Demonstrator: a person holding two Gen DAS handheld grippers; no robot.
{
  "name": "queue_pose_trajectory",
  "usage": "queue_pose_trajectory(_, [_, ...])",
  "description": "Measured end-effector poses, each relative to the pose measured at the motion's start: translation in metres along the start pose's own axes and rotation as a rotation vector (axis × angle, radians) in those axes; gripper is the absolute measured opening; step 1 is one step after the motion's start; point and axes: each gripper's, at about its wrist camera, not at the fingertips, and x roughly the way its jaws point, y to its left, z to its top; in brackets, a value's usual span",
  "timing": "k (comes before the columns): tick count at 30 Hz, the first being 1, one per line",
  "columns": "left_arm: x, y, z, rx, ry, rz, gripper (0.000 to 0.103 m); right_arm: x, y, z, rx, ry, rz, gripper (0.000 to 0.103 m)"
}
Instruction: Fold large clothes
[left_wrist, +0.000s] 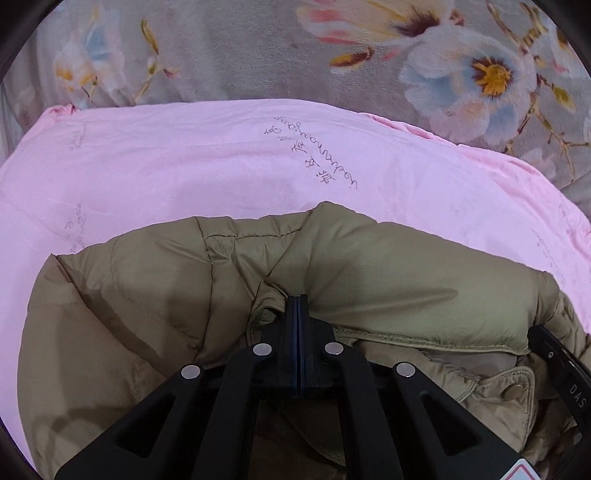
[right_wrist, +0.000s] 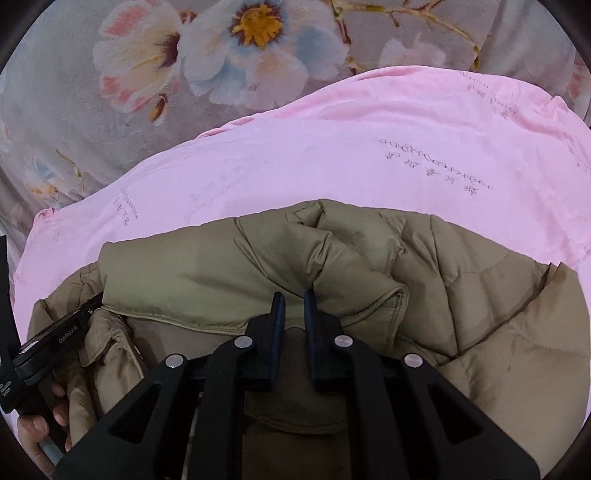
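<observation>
An olive-tan puffer jacket (left_wrist: 369, 280) lies bunched on a pink sheet (left_wrist: 166, 166); it also shows in the right wrist view (right_wrist: 221, 269). My left gripper (left_wrist: 298, 301) is shut on a pinch of the jacket fabric near its collar fold. My right gripper (right_wrist: 294, 297) is slightly open, its fingertips resting against a rolled fold of the jacket, with nothing clamped. The left gripper's body (right_wrist: 55, 339) shows at the left edge of the right wrist view, and the right gripper's body (left_wrist: 565, 373) at the right edge of the left wrist view.
The pink sheet (right_wrist: 332, 166) with faint printed writing lies on a grey floral blanket (left_wrist: 258, 48), which also shows in the right wrist view (right_wrist: 55, 110). A snap button (left_wrist: 514, 391) sits on the jacket's placket. A hand (right_wrist: 37, 428) holds the left gripper.
</observation>
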Motion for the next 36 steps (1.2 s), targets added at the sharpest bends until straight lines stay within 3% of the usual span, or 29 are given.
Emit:
queue_pose_trajectory(12, [0.001, -0.011, 0.001, 0.064, 0.000, 0.088, 0.001, 0.004, 0.014, -0.001, -0.082, -0.013, -0.102, 0.009])
queue_pose_trajectory(19, [0.001, -0.015, 0.000, 0.084, 0.005, 0.115, 0.001, 0.003, 0.017, -0.001, -0.095, -0.018, -0.117, 0.009])
queue_pose_trajectory(31, [0.001, -0.021, 0.002, 0.119, 0.022, 0.162, 0.001, 0.003, 0.017, 0.000, -0.093, -0.021, -0.109, 0.009])
queue_pose_trajectory(36, [-0.015, -0.010, 0.000, 0.082, 0.025, 0.123, 0.004, -0.026, 0.000, -0.007, -0.005, -0.070, -0.049, 0.011])
